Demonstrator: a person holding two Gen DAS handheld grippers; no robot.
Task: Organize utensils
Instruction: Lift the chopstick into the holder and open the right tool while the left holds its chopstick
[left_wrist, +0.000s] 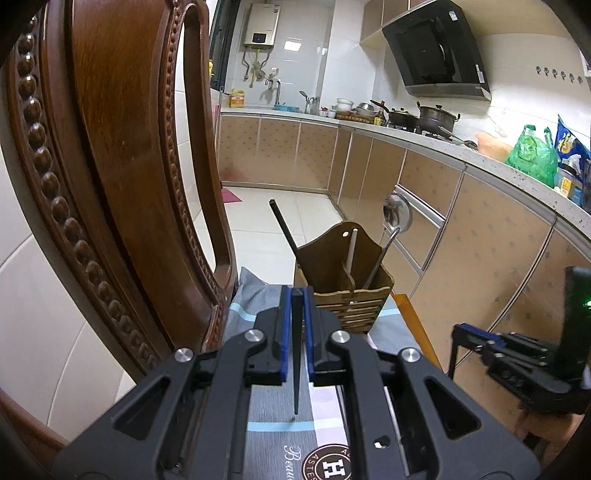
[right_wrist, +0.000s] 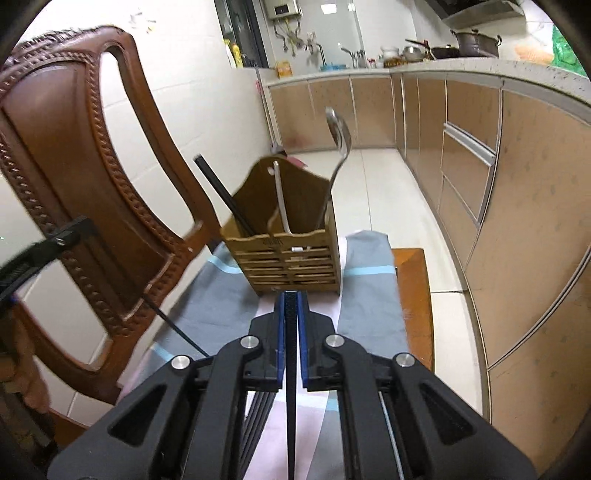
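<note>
A slatted wooden utensil holder (left_wrist: 347, 295) (right_wrist: 288, 258) stands on a grey cloth. It holds a black chopstick (left_wrist: 284, 229) (right_wrist: 221, 192), a white chopstick (left_wrist: 352, 251) (right_wrist: 280, 199) and a metal spoon (left_wrist: 397, 214) (right_wrist: 338, 129). My left gripper (left_wrist: 296, 291) is shut on a black chopstick (left_wrist: 295, 369) just short of the holder's left side. My right gripper (right_wrist: 291, 293) is shut on another black chopstick (right_wrist: 291, 387) in front of the holder. Several loose black chopsticks (right_wrist: 258, 410) lie on the cloth under the right gripper.
A carved wooden chair back (left_wrist: 122, 166) (right_wrist: 74, 155) rises close on the left. The grey striped cloth (right_wrist: 369, 295) covers a wooden stool (right_wrist: 413, 295). Kitchen cabinets (right_wrist: 517, 221) run along the right, with white tiled floor beyond.
</note>
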